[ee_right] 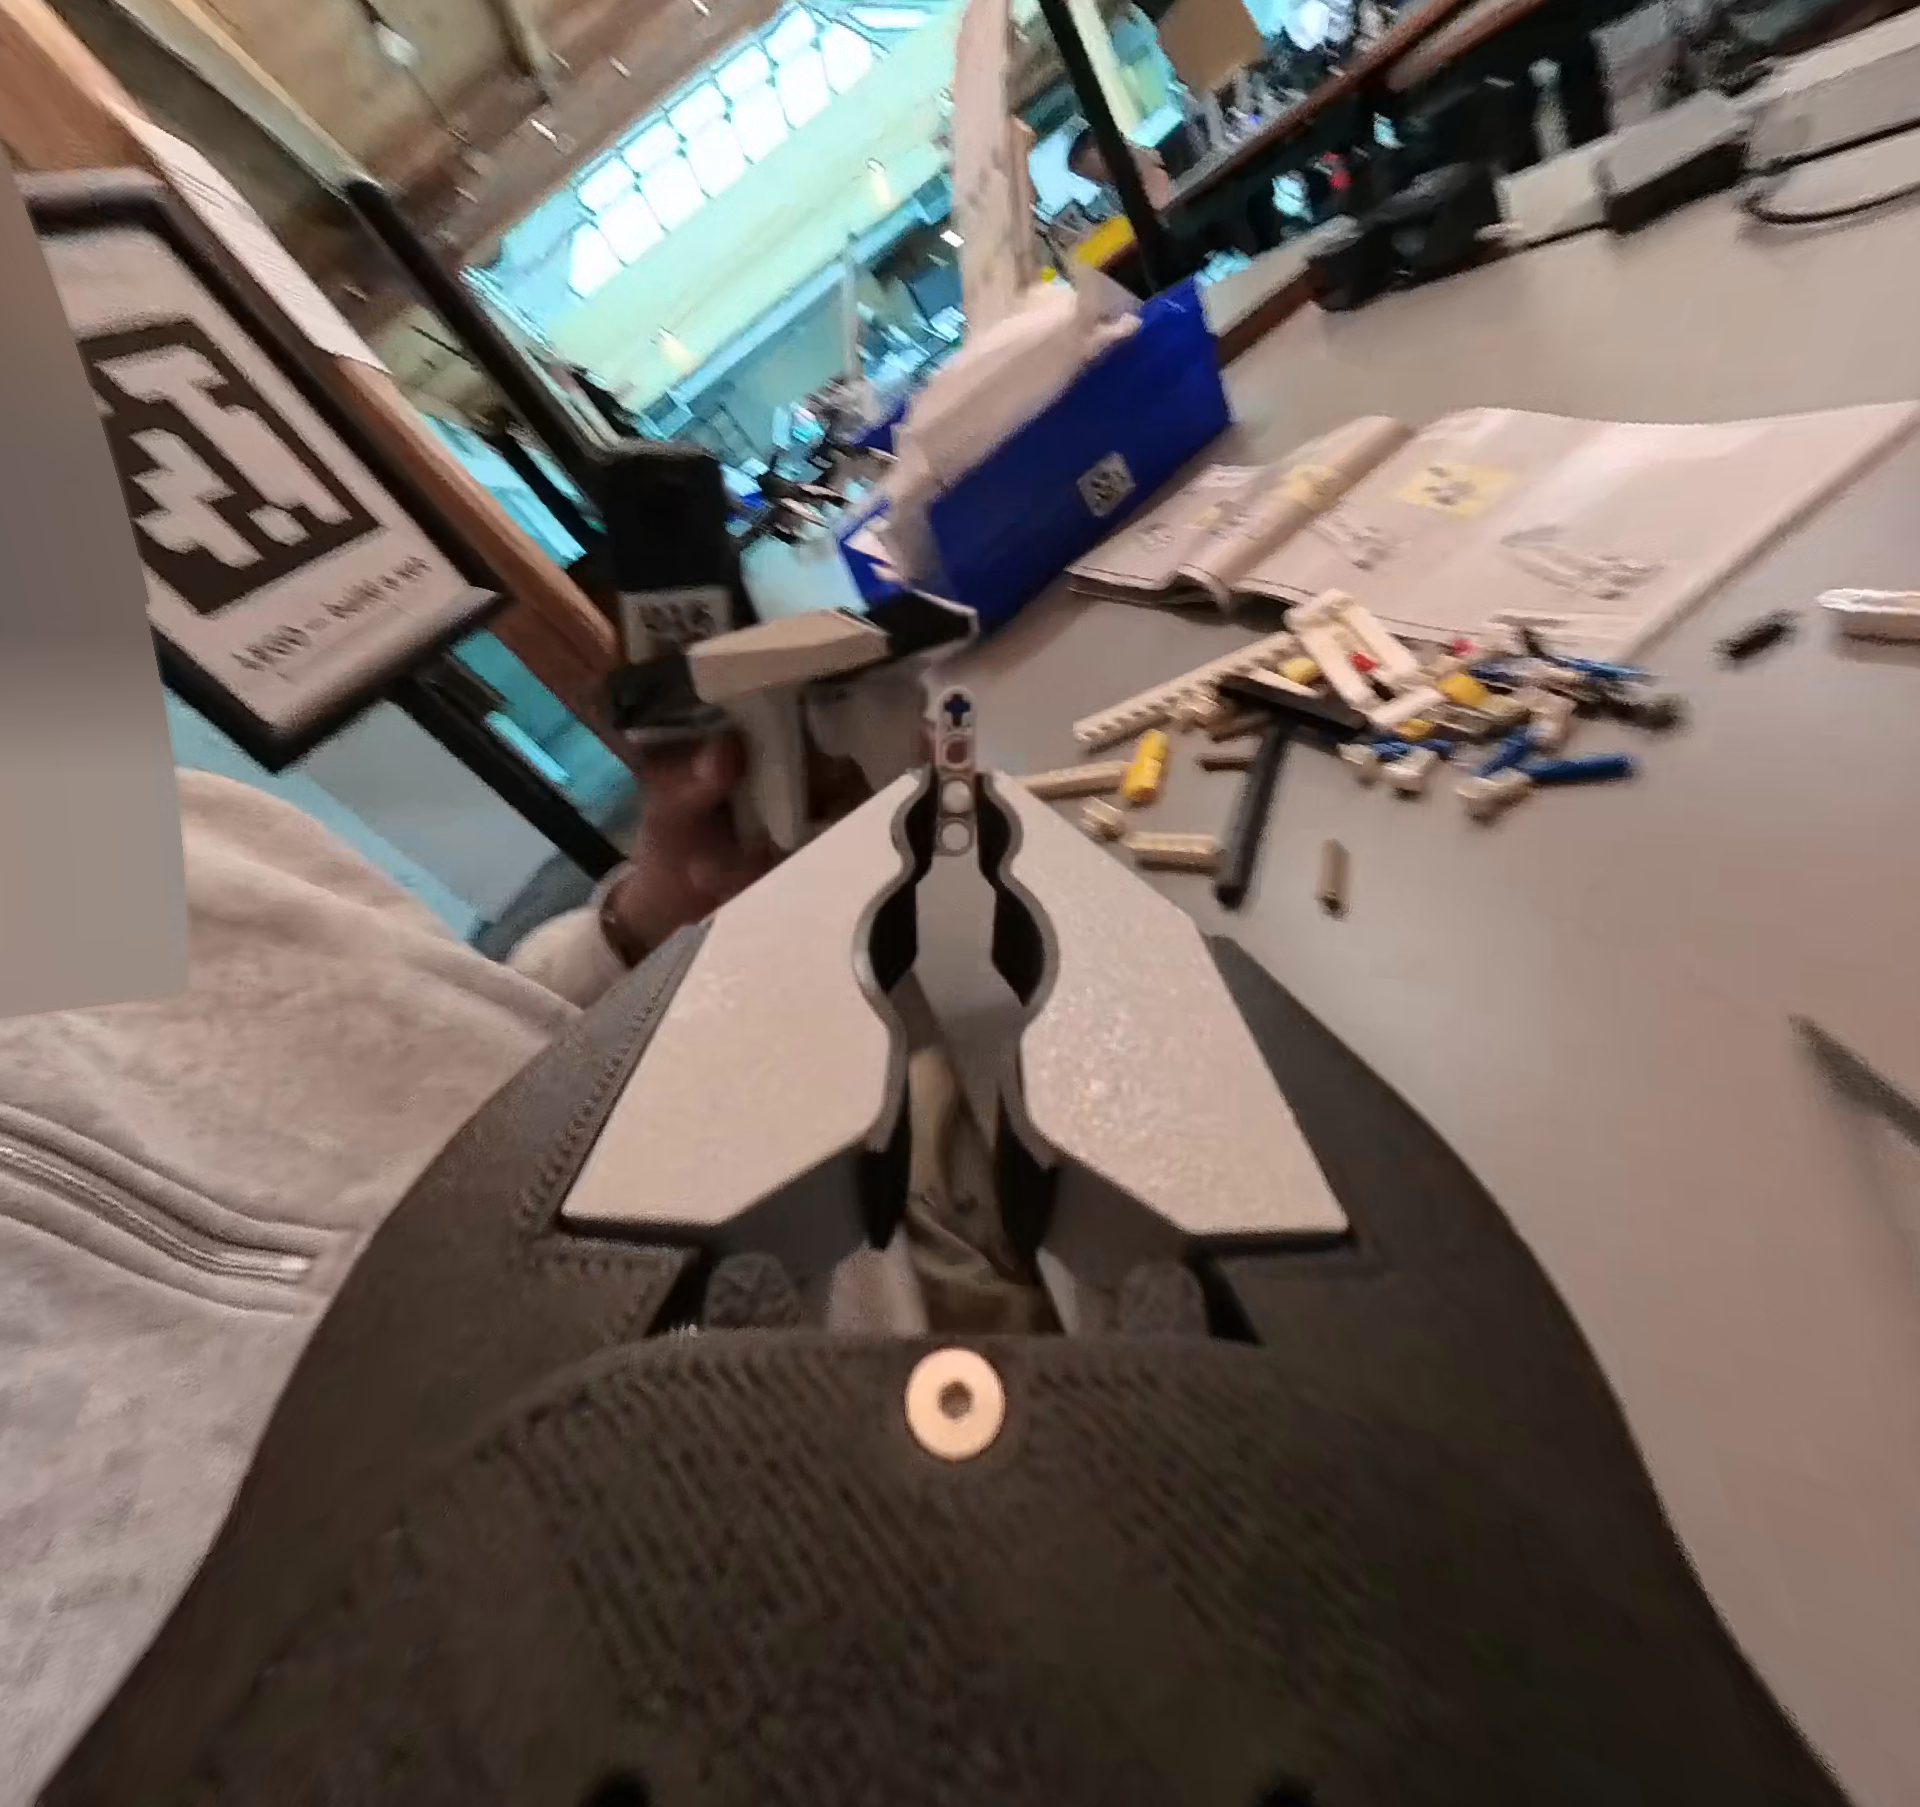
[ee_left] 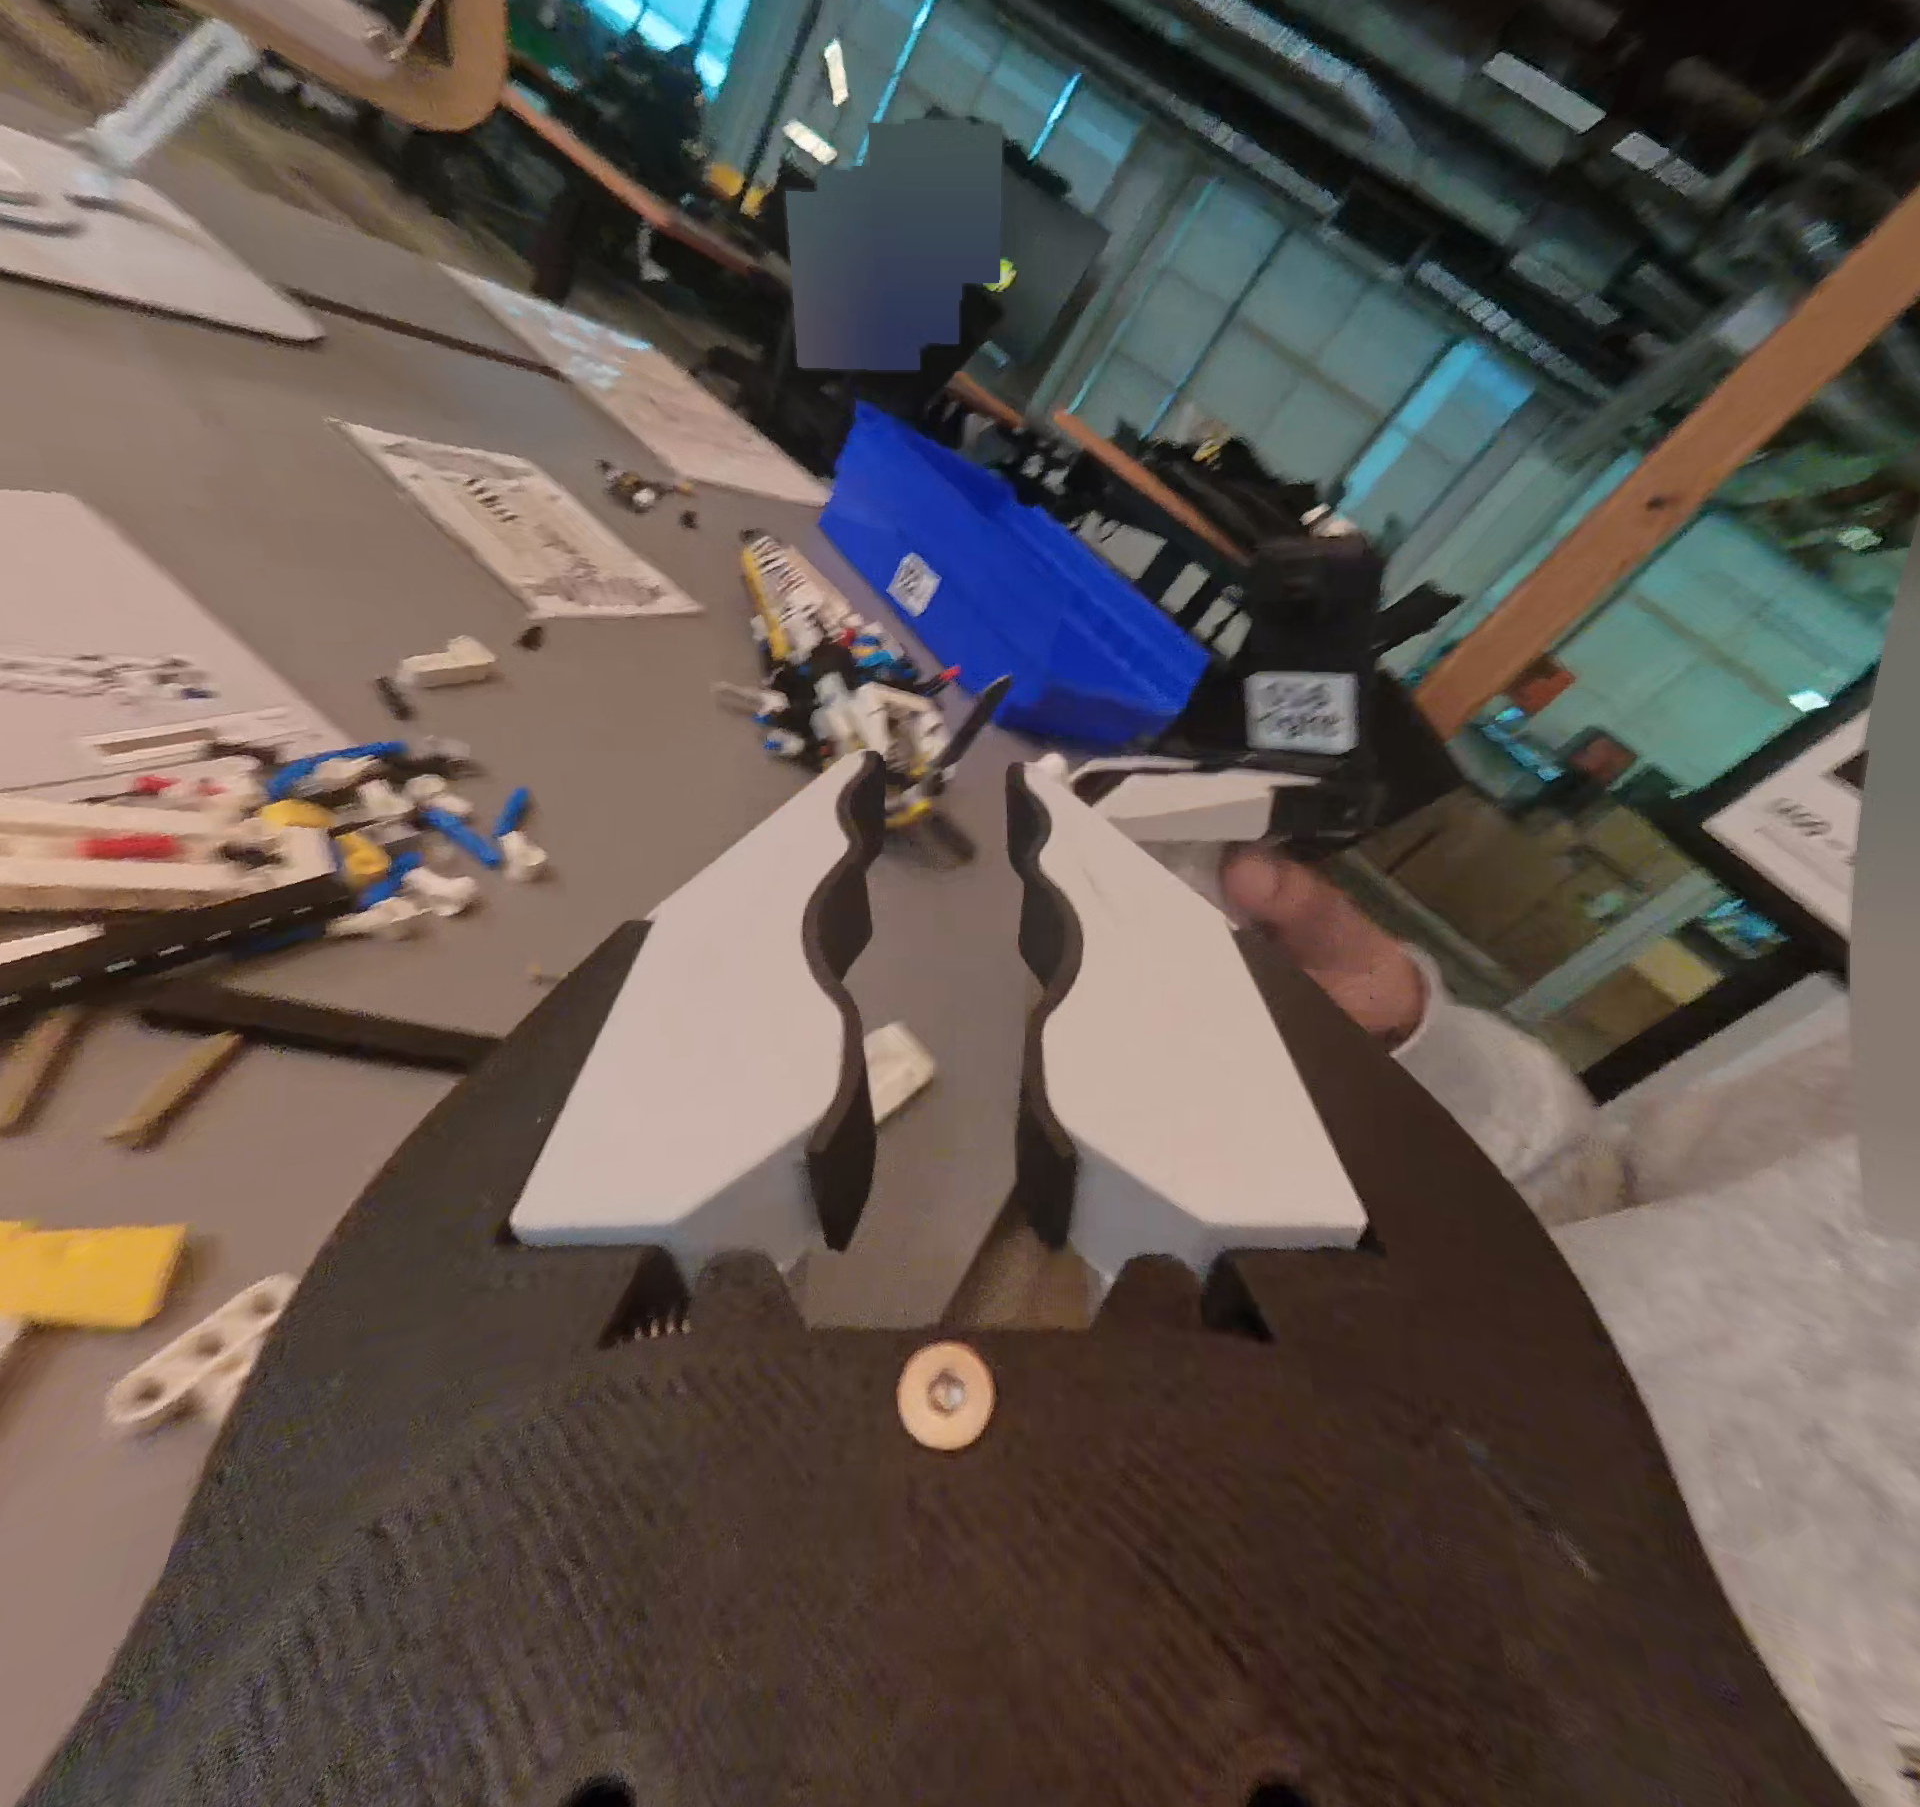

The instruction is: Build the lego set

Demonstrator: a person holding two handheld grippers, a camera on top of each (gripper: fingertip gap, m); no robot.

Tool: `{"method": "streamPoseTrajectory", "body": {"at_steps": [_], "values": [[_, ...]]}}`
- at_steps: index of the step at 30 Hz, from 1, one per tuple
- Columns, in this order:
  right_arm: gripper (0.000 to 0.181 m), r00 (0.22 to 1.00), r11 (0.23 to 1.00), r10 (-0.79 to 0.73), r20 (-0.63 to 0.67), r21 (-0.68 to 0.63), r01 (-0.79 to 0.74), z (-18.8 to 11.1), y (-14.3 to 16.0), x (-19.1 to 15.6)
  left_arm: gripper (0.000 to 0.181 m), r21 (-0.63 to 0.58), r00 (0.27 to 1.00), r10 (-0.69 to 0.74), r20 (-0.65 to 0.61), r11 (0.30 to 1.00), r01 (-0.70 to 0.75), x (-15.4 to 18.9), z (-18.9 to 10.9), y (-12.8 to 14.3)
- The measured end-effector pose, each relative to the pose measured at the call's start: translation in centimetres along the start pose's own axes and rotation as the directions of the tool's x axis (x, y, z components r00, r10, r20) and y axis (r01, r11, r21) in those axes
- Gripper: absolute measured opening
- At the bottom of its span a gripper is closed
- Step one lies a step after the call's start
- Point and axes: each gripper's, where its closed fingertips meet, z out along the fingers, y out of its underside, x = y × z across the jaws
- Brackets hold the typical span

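My left gripper (ee_left: 948,789) is open and empty, tilted above the grey table (ee_left: 623,718). A partly built white, black and yellow lego model (ee_left: 842,687) lies just beyond its tips. A small white piece (ee_left: 899,1066) lies on the table between the fingers. My right gripper (ee_right: 954,786) is shut on a thin white lego beam (ee_right: 956,755) with round holes and a blue pin at its top end. It holds the beam upright in the air. The right gripper also shows in the left wrist view (ee_left: 1174,801), close to the left gripper's right fingertip. The left gripper shows in the right wrist view (ee_right: 821,645).
A pile of loose white, blue, yellow and black parts (ee_left: 312,843) (ee_right: 1403,708) lies on the table. Open instruction booklets (ee_left: 520,521) (ee_right: 1507,521) lie behind it. A blue bin (ee_left: 997,583) (ee_right: 1060,469) stands at the table's far edge. A black-and-white marker board (ee_right: 208,469) stands at left.
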Motion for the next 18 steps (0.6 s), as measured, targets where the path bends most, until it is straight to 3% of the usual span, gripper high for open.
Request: {"method": "streamPoseTrajectory", "body": {"at_steps": [4, 7, 13, 15, 18], "values": [[0.006, 0.966, 0.960, -0.095, -0.241, -0.280, 0.024, -2.7, 3.4, 4.4, 0.029, -0.206, 0.976, 0.146, 0.161, 0.972, -0.112, -3.5, -0.6, 2.8], [0.006, 0.905, 0.889, -0.199, -0.375, -0.458, 0.006, -4.8, 5.9, 7.2, 0.033, -0.377, 0.940, 0.280, 0.197, 0.906, -0.191, -4.9, -0.8, 5.6], [0.007, 0.853, 0.876, -0.245, -0.460, -0.482, -0.009, -5.9, 6.3, 9.4, 0.035, -0.547, 0.902, 0.384, 0.197, 0.806, -0.224, -6.1, -0.7, 8.8], [0.020, 0.844, 0.873, -0.266, -0.465, -0.488, 0.006, -5.9, 6.1, 9.1, 0.035, -0.578, 0.895, 0.398, 0.201, 0.786, -0.220, -6.4, -0.9, 9.3], [0.021, 0.847, 0.869, -0.319, -0.426, -0.487, 0.082, -5.0, 5.6, 7.4, 0.035, -0.605, 0.887, 0.412, 0.207, 0.767, -0.216, -6.9, -1.1, 9.7]]}}
